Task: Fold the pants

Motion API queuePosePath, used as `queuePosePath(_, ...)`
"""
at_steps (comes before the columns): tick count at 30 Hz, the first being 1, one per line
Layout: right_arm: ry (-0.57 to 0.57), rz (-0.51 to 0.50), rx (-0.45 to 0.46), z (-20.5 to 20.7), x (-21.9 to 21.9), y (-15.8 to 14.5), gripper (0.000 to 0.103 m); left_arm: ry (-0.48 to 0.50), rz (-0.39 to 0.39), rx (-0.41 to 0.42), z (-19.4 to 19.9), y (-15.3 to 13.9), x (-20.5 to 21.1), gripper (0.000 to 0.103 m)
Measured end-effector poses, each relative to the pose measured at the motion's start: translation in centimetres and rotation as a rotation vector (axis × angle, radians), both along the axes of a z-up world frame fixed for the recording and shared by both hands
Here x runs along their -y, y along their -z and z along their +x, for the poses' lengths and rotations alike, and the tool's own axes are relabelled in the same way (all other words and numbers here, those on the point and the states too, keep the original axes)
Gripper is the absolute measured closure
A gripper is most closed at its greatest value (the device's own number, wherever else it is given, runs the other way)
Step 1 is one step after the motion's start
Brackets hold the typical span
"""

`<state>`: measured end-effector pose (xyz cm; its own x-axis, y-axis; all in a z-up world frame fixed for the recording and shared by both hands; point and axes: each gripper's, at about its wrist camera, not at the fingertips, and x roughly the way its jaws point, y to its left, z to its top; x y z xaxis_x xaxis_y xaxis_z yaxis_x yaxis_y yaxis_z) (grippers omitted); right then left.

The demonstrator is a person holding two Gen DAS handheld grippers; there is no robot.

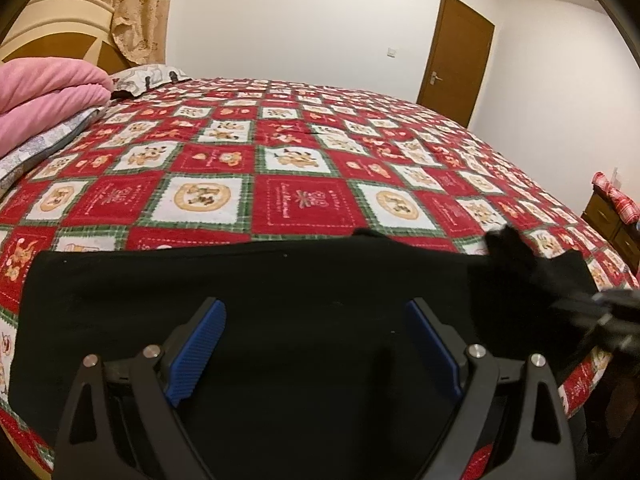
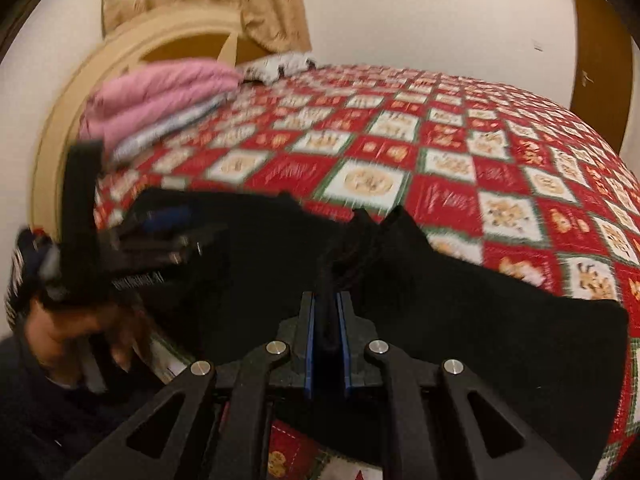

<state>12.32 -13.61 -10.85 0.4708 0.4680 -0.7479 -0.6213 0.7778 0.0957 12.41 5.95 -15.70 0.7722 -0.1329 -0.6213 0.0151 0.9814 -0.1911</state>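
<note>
Black pants (image 1: 280,300) lie flat across the near edge of the bed, on the red patterned quilt (image 1: 304,200). My left gripper (image 1: 316,320) is open, its blue pads spread wide just above the cloth, holding nothing. My right gripper (image 2: 329,312) is shut on a bunched fold of the pants (image 2: 480,340) and lifts it a little off the bed. In the left wrist view the right gripper (image 1: 612,308) shows blurred at the right with the raised cloth. In the right wrist view the left gripper (image 2: 160,236) shows blurred at the left.
Folded pink bedding (image 1: 48,96) and a patterned pillow (image 1: 148,78) lie at the headboard end, left. A brown door (image 1: 460,56) is in the far wall. A low wooden cabinet (image 1: 612,216) stands past the bed's right side.
</note>
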Motion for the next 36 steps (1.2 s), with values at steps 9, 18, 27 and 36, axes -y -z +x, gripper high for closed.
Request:
queuePosePath(9, -0.057, -0.07, -0.06, -0.3, 1.5, 0.6, 0.049, 0.131, -0.066, -0.031, 0.2, 0.0, 3.2, 0.009)
queuePosePath(18, 0.142, -0.076, 0.021, -0.6, 11.1, -2.1, 0.048, 0.293, -0.099, -0.086, 1.4, -0.2, 9.1, 0.011)
queuePosePath(27, 0.49, 0.101, 0.0, 2.4, 20.7, -2.2, 0.048, 0.364, -0.042, -0.127, 3.0, -0.5, 13.5, 0.059)
queuePosePath(36, 0.513, 0.165, 0.027, 1.9, 21.1, -2.2, 0.048, 0.323, -0.119, -0.101, 1.8, -1.4, 10.6, 0.092)
